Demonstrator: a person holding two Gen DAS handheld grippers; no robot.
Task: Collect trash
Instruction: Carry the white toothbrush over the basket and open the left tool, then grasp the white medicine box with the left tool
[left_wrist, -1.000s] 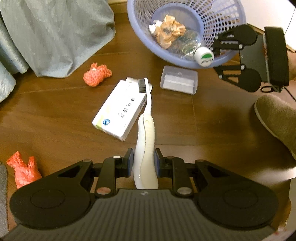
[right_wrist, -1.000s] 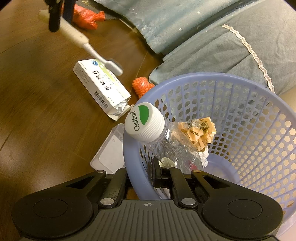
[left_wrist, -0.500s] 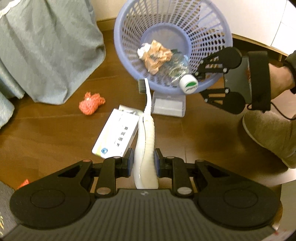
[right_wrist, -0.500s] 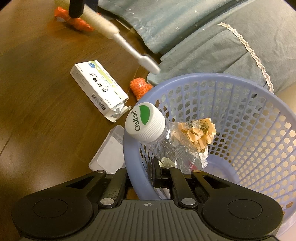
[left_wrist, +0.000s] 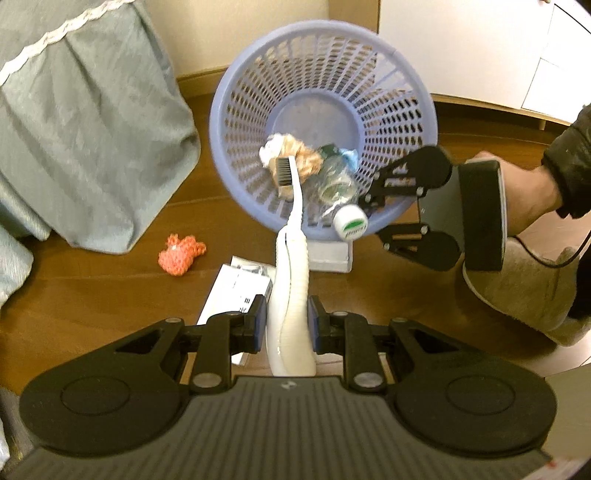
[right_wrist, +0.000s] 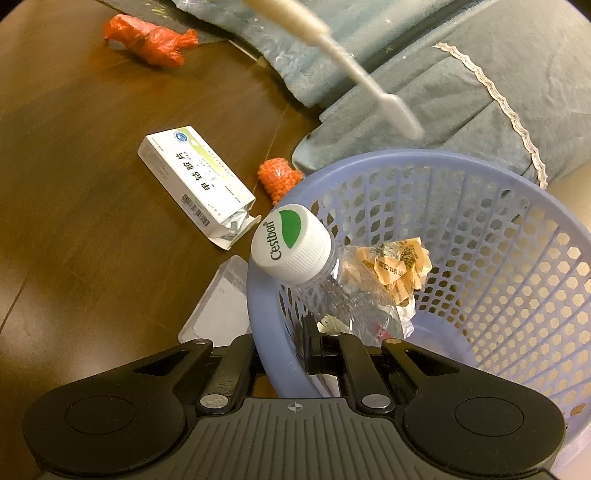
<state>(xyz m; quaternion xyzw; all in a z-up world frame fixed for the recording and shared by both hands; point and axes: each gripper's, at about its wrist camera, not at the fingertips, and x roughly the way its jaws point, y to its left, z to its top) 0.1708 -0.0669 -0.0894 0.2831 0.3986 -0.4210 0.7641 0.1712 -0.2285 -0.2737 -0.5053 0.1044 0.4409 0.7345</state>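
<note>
While your right gripper (right_wrist: 288, 354) pinches the lavender basket's (right_wrist: 258, 314) rim, your left gripper (left_wrist: 284, 325) clamps the white toothbrush (left_wrist: 290, 295), bristles over the basket.

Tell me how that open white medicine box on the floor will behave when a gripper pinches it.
The medicine box is thin cardboard, so it probably crushes under a firm pinch. Its end flap hangs open with a foil pack showing, so the contents may slide out if tipped. It lies flat on the smooth wooden floor, likely sliding when pushed.
</note>
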